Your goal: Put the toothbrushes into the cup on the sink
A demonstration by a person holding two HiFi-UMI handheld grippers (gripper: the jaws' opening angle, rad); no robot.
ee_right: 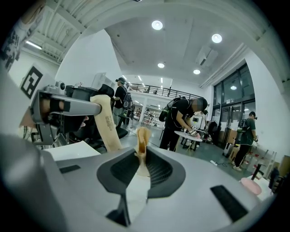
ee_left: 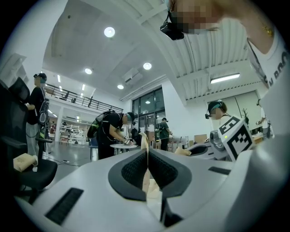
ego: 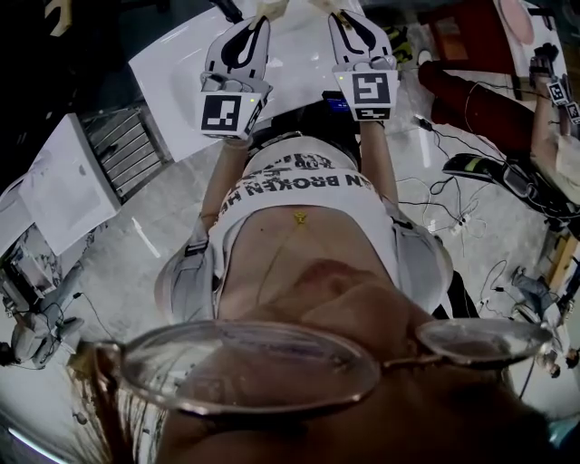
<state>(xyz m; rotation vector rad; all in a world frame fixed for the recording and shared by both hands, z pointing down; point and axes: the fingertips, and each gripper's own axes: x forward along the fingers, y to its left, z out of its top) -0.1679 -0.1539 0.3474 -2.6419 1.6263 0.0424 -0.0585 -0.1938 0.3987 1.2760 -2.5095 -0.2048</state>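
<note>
Both grippers are held up in front of me, pointing out into the room. My left gripper (ee_left: 147, 152) is shut on a pale wooden toothbrush (ee_left: 144, 141), whose end sticks out past the pads. The right gripper (ee_right: 142, 153) grips a second pale toothbrush (ee_right: 142, 141) between its pads. In the head view the left gripper (ego: 257, 20) and right gripper (ego: 341, 16) rise side by side over a white sink top (ego: 181, 45). The right gripper view shows the left gripper's toothbrush handle (ee_right: 107, 123) close by on its left. No cup shows in any view.
A white cabinet with a slatted front (ego: 127, 149) stands at the left of the head view. Cables and a power strip (ego: 462, 217) lie on the floor at right. Other people work at a small round table (ee_right: 188, 135), and a black chair (ee_left: 31, 174) stands nearby.
</note>
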